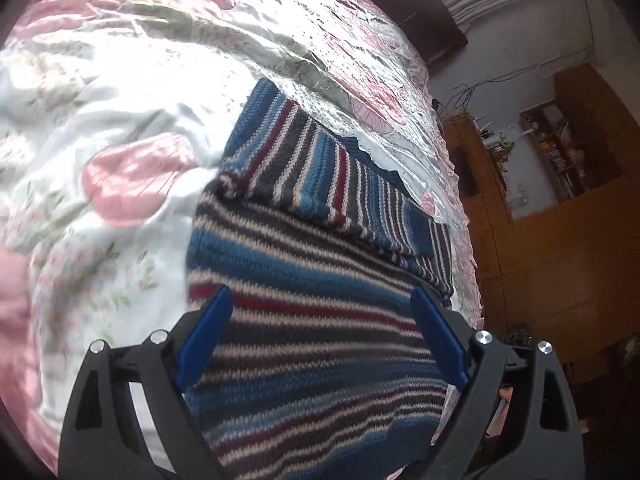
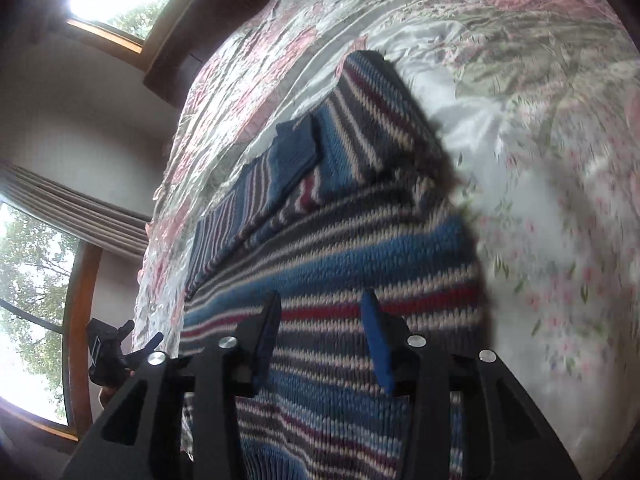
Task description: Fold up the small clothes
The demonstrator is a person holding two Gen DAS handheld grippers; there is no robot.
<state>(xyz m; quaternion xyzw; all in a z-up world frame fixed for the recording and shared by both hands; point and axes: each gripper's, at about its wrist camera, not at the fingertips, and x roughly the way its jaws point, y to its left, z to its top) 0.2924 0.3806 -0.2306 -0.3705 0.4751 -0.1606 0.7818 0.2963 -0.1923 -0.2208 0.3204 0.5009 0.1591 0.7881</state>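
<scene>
A knitted sweater (image 1: 312, 264) with blue, grey, cream and dark red stripes lies flat on a floral quilt (image 1: 132, 92). One sleeve (image 1: 320, 168) is folded across its upper part. My left gripper (image 1: 320, 294) hangs open and wide over the sweater's lower body, its blue pads (image 1: 208, 332) apart and holding nothing. In the right wrist view the same sweater (image 2: 360, 248) fills the middle, with the folded sleeve (image 2: 280, 168) at its far left. My right gripper (image 2: 322, 298) is open just above the striped knit, with nothing between its fingers.
The quilt (image 2: 540, 140) covers a bed whose edge (image 1: 460, 200) drops toward wooden furniture and shelves (image 1: 560, 152). Windows (image 2: 32, 280) and a curtain (image 2: 80, 208) lie beyond the bed's other edge. The left gripper (image 2: 144, 334) shows there, held by a hand (image 2: 106, 394).
</scene>
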